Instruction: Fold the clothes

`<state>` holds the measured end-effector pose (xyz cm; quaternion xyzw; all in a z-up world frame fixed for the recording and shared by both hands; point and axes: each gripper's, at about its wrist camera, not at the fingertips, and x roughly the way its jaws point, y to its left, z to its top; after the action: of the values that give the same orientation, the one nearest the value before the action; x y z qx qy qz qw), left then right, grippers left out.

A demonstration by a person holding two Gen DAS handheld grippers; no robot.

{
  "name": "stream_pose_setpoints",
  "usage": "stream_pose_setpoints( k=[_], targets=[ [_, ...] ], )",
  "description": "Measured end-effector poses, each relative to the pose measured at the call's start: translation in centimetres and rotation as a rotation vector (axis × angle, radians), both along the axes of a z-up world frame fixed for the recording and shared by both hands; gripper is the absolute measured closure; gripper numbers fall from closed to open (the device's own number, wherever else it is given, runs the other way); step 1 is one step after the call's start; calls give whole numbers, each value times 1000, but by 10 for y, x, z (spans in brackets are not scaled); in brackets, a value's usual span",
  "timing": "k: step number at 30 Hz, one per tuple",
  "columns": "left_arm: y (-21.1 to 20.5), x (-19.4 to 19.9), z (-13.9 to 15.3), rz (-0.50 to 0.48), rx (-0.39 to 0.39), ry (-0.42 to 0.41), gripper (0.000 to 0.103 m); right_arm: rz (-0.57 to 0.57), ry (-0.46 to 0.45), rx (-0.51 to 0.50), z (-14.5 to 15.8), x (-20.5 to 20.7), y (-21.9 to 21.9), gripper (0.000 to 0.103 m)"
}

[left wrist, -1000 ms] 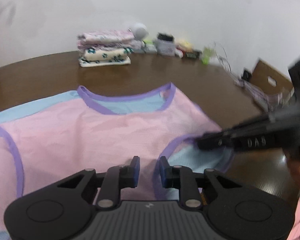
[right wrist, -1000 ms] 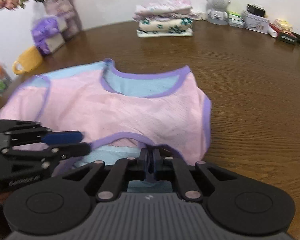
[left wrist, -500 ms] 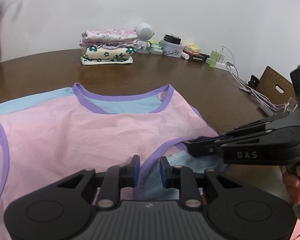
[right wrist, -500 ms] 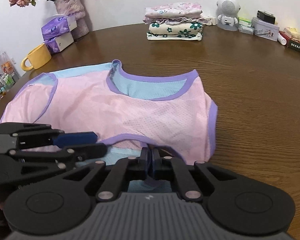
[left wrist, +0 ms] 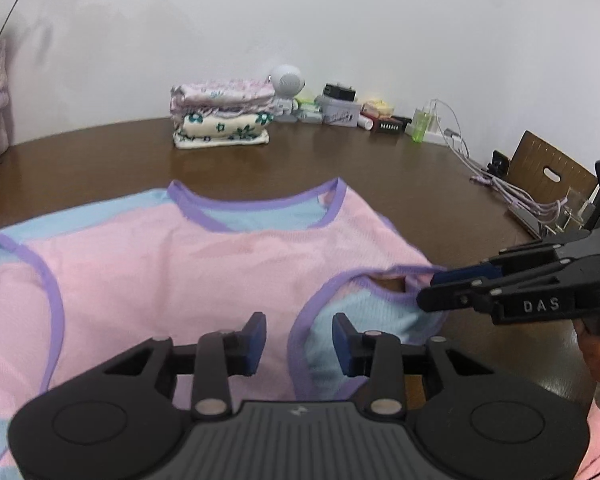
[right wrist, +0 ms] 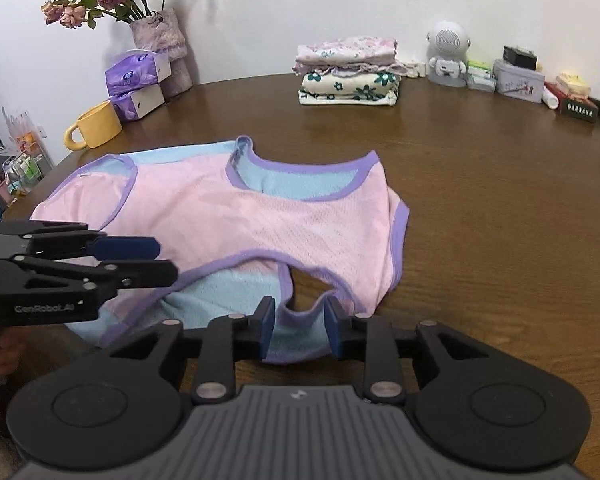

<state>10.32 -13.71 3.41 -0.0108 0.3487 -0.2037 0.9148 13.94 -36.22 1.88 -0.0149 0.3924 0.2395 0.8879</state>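
On a dark wooden counter, a pink sleeveless top w/ purple trim and pale blue lining lies spread flat, neckline toward the wall, one side folded over so an armhole w/ blue lining faces the cameras. Left gripper hangs above the near part of the garment, fingers apart w/ nothing between them; its blue pads sit either side of the purple armhole edge w/o clasping it. Right gripper is also spread, fingers parted over a small blue flap at the garment's near edge, fabric visible in the gap but not pinched. In the left wrist view the right gripper comes in from the right side, tips just beside the armhole trim. At the far edge near the wall: a stack of folded clothes, a small white robot-shaped figure, assorted boxes. To the left in the right wrist view, a yellow mug, purple tissue packs and a vase of dried roses.
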Motion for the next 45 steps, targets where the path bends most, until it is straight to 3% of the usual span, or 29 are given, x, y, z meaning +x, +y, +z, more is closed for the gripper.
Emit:
stream_pose_setpoints(
  k=[3,5,9,13,16,19,22,30,31,32,36,39,45],
  targets=[
    [0,-2,-6,5,6,23,68,12,-8,-13,-6,1,6,77],
    [1,-2,-10,12,19,37,68,-3,7,-34,-11,4,7,91],
    [3,-5,-10,10,22,22,68,-41,27,-31,-16,5,2,94],
    [5,-7,-9,7,22,11,68,-45,24,-45,-15,0,3,93],
    [7,-9,-8,4,22,2,68,-20,-28,0,-4,-10,5,89],
    [8,-10,-7,-2,27,-6,68,4,-131,-78,6,-19,15,80],
    [6,-10,-7,-12,39,-6,68,1,-176,-195,4,-11,22,78],
    [-5,-4,-2,-56,50,-20,69,153,-146,-277,-7,17,40,77],
    [-8,-4,0,-73,50,-30,69,159,-131,-278,-8,20,40,83],
    [-12,-3,2,-90,50,-37,69,164,-117,-278,-9,23,40,101],
    [-34,4,4,-176,45,-46,71,166,-118,-237,-1,23,31,102],
    [-54,16,-1,-244,32,-6,80,180,-130,-215,4,18,28,102],
    [-77,31,-15,-281,41,35,85,207,-140,-168,11,8,19,102]
  ],
)
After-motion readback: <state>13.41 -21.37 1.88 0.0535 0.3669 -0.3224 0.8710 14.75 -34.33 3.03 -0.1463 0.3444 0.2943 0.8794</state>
